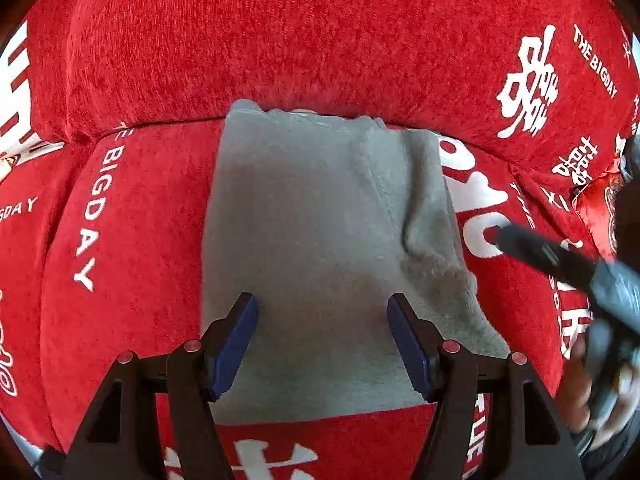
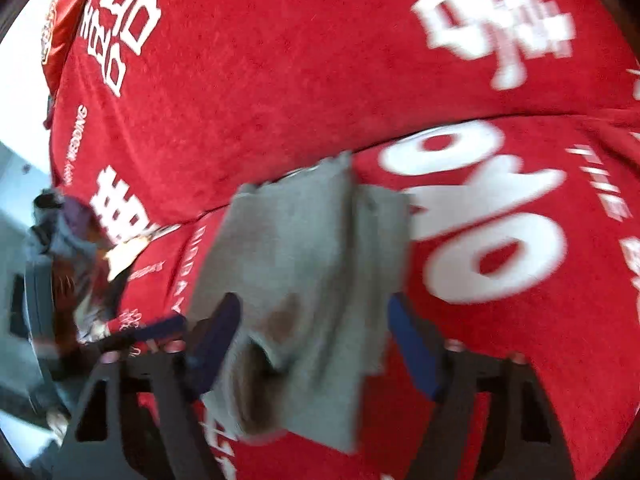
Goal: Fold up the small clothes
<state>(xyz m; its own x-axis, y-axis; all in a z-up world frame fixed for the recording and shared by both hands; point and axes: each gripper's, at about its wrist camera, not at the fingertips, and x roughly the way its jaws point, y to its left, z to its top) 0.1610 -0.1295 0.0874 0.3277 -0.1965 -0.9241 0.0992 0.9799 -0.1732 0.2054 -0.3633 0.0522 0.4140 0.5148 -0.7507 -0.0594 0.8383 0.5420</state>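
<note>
Looking along the left tongs (image 1: 322, 344), we find the blue fingers spread wide with nothing between them, poised low over the near half of the grey garment (image 1: 316, 248). It lies on the seat of the red sofa cover (image 1: 132, 240), its far edge pushed up against the backrest, probably so the cushion gives a flat bed for creasing. Its right side is already lapped over the middle, leaving a fuzzy ridge, so we judge one fold is in place. The right tongs (image 1: 520, 246) come in blurred from the right edge, off the cloth; from here we cannot tell how they stand.

Through the right wrist camera, heavily smeared, the right tongs (image 2: 316, 336) appear parted and empty above the grey garment (image 2: 320, 240), whose near corner looks rumpled. The left tongs (image 2: 160, 330) show faintly at the left. We reckon both are lining up to take the near hem.
</note>
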